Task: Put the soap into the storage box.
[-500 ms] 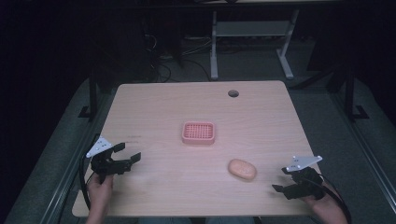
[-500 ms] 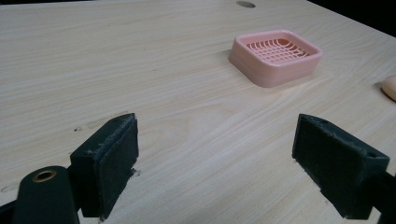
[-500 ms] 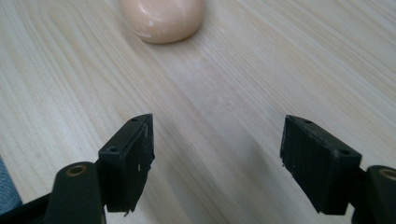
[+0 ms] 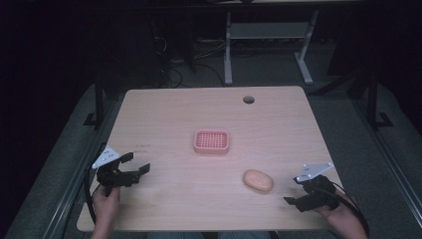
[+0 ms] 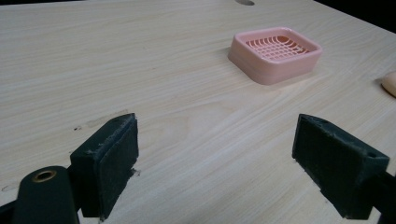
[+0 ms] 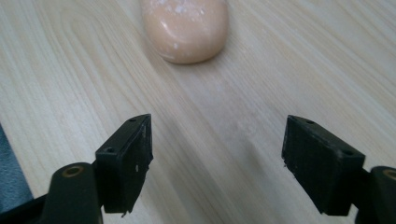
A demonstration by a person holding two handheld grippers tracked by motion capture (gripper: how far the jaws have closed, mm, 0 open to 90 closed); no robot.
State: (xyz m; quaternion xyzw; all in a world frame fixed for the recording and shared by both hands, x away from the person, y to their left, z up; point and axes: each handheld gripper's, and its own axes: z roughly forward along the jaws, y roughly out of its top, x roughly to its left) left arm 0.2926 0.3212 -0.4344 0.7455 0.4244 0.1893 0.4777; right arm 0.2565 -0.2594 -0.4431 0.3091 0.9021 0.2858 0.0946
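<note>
High view, left edge: the left tongs (image 4: 130, 170) hover low over the near-left corner of the pale wood-grain counter (image 4: 164, 109), held in the person's left hand (image 4: 105, 201); their jaws stand wide apart with nothing between them.
Left gripper view: both black padded jaws are spread over bare wood, aimed toward the pink square plastic soap dish with a slotted grid top (image 5: 274, 53), which sits well ahead of them.
Centre: that soap dish (image 4: 211, 141) stands alone in the middle of the counter, holding nothing.
Right of centre: the peach oval bar of soap (image 4: 258, 180) lies flat on the wood, nearer the person than the dish and well apart from it.
Right edge: the right tongs (image 4: 293, 195) sit near the soap on its right, jaws apart and holding nothing.
Right gripper view: the soap (image 6: 186, 25) lies straight ahead between the lines of the two spread jaws, not yet touched.
Change from half a second ago: almost none; both hands, the dish and the soap sit much as they did.
Meaning: the work looks barely begun, and the right tongs seem lined up to close in on the soap and carry it to the dish.
</note>
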